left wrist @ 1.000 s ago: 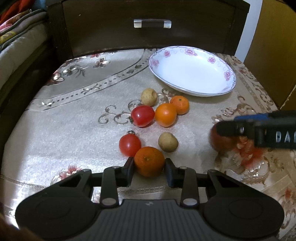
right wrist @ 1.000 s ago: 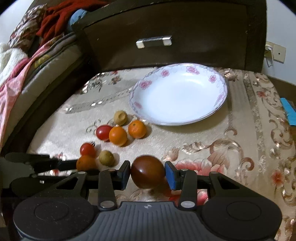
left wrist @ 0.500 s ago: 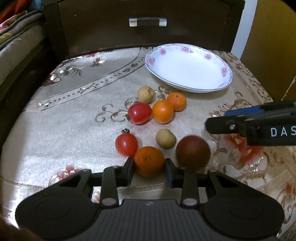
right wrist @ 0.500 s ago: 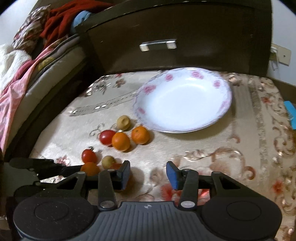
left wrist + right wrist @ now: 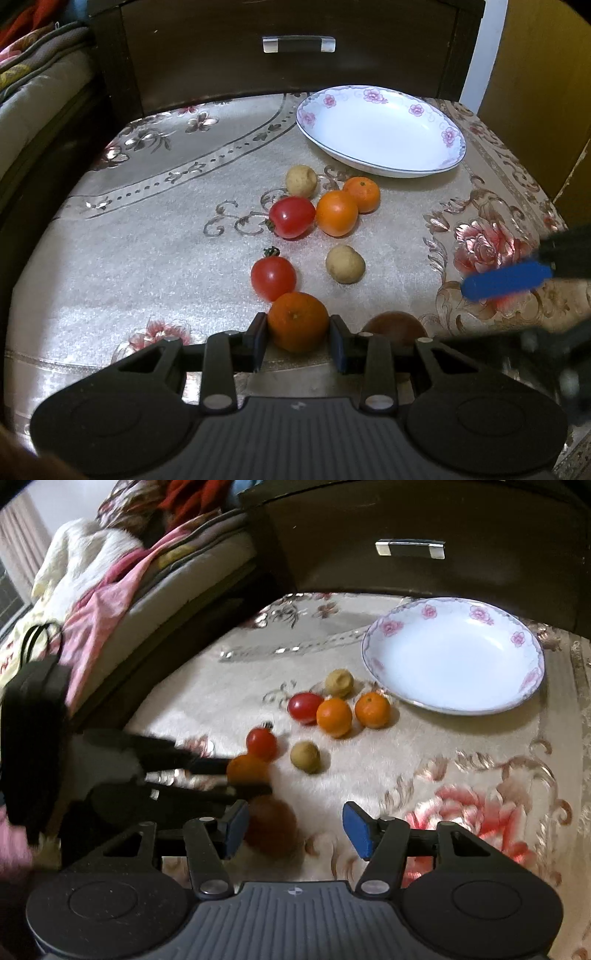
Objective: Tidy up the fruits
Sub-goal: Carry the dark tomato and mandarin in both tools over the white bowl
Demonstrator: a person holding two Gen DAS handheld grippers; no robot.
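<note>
Dark brown-red round fruit (image 5: 271, 825) now off right tool (image 5: 291, 829), resting on floral tabletop cloth (image 5: 147, 258); jaws just opened, apart. Left tool (image 5: 297, 341) clamped on orange mandarin (image 5: 297, 321), likely for white floral plate (image 5: 380, 129).

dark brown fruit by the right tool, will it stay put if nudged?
Probably not. The dark brown fruit is round and smooth, lying loose on the tablecloth, so it likely rolls. The right tool has just been opening, pads clear of it. Blur obscures any flat spot.
</note>
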